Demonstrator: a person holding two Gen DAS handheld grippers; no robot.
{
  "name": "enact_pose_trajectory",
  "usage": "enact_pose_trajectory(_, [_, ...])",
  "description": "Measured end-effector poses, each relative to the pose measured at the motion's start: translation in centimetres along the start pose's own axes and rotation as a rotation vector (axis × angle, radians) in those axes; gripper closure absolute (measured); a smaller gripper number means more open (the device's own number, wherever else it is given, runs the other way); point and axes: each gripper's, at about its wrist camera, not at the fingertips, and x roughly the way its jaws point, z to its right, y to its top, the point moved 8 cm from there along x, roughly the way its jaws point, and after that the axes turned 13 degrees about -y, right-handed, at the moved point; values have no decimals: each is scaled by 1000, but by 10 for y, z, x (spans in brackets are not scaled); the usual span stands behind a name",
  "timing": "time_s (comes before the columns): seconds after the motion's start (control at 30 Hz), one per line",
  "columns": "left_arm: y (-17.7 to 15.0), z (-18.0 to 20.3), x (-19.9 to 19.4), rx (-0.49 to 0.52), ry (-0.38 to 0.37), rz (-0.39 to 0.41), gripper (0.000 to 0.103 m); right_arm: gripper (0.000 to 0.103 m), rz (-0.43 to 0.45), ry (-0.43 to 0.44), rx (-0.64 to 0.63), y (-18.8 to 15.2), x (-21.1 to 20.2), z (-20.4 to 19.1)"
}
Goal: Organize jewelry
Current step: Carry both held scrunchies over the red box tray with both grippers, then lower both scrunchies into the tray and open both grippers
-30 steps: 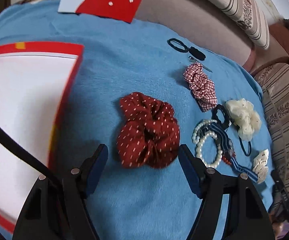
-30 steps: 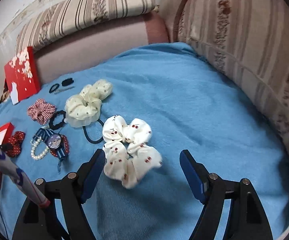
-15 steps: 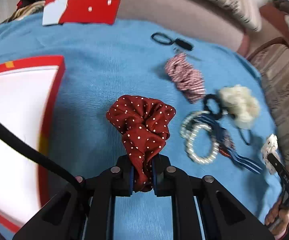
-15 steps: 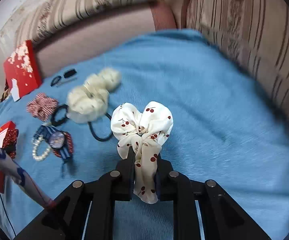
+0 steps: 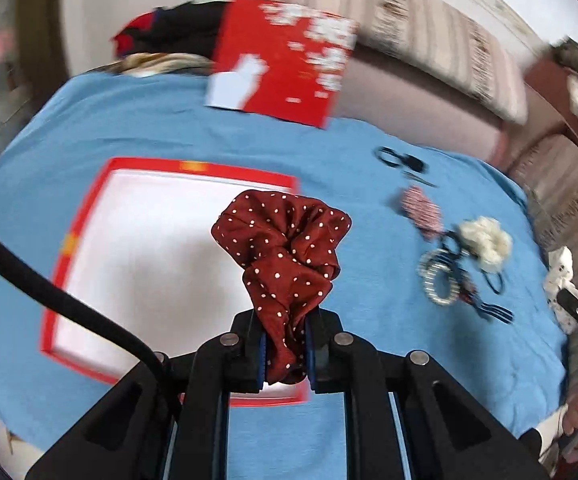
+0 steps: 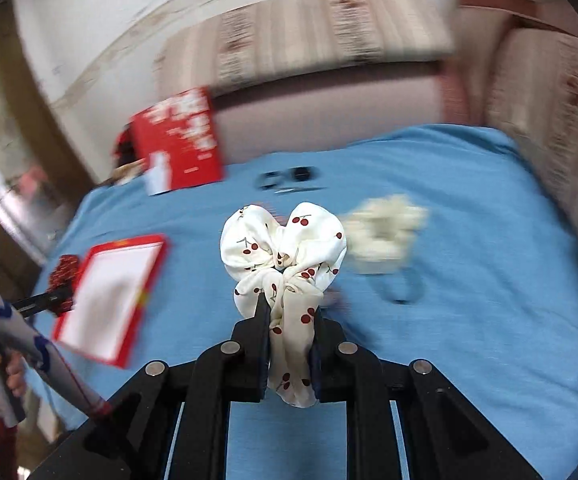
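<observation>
Left gripper point(image 5: 285, 354): fingers clamped on dark red dotted scrunchie point(image 5: 285, 252), held above open red box point(image 5: 89, 216) | Right gripper point(image 6: 291, 354): fingers clamped on white cherry-print scrunchie point(image 6: 285, 248), above blue blanket point(image 6: 469, 280)

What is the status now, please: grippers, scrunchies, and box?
Left gripper shut on red scrunchie. Right gripper shut on cherry scrunchie. Both lifted off the blanket. Box open, nothing inside, path clear.
</observation>
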Motion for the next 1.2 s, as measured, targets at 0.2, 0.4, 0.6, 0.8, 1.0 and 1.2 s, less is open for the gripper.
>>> enact_pose_trajectory(0.2, [12, -61, 0, -37, 95, -3, 89, 86, -48, 127, -123, 0, 35, -125])
enact_pose_trajectory(0.4, [47, -114, 29, -81, 138, -4, 89, 86, -144, 212, -178, 4, 105, -225])
enact_pose_trajectory(0.6, [72, -159, 67, -125, 169, -35, 86, 86, -225, 237, -183, 8, 171, -283])
enact_pose_trajectory(0.8, [78, -197, 94, -169, 222, -57, 82, 79, -262, 215, -184, 10, 217, -302])
enact_pose_trajectory(1.0, [77, -206, 85, -245, 162, -7, 60, 48, -228, 240, -171, 21, 207, -298])
enact_pose_trajectory(1.2, [60, -179, 46, -229, 164, 34, 58, 45, -192, 132, -251, -12, 179, -266])
